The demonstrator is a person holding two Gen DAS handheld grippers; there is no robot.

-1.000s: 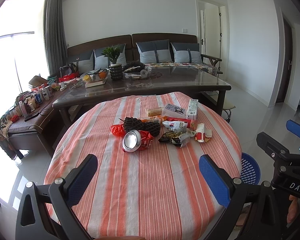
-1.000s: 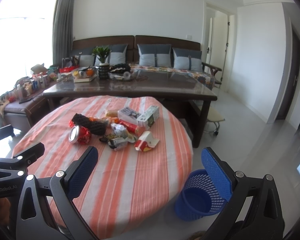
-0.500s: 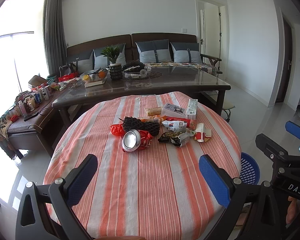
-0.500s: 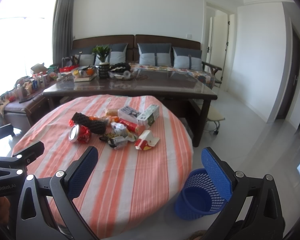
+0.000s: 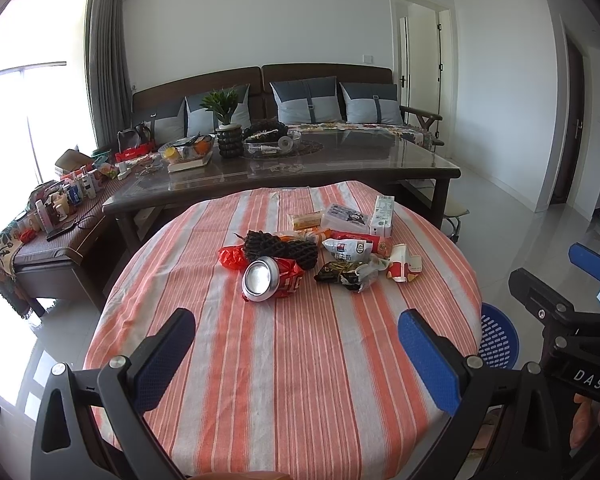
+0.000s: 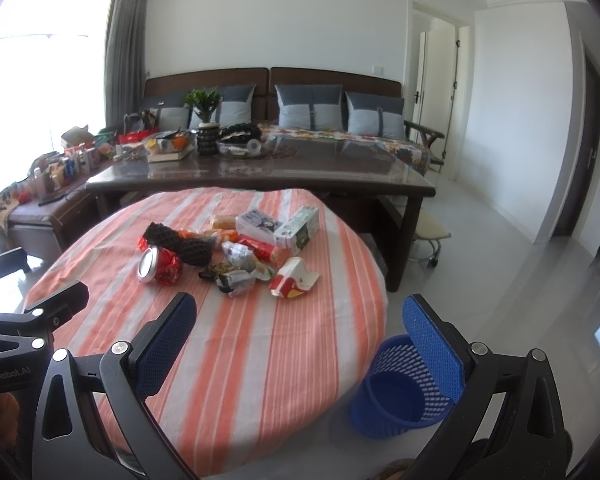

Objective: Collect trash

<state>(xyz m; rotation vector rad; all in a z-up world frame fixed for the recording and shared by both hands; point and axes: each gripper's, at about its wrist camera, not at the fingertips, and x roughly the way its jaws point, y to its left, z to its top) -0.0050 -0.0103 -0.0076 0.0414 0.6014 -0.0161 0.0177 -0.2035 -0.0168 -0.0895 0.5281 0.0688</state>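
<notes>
I am looking over a round striped surface where a pile of trash is lying past the middle. A blue basket is standing on the floor to my right; only the right view is showing it whole. The crushed can is looking light and slippery, best pinched across its dented body. Left tongs and right tongs are both hanging wide, holding nothing.
</notes>
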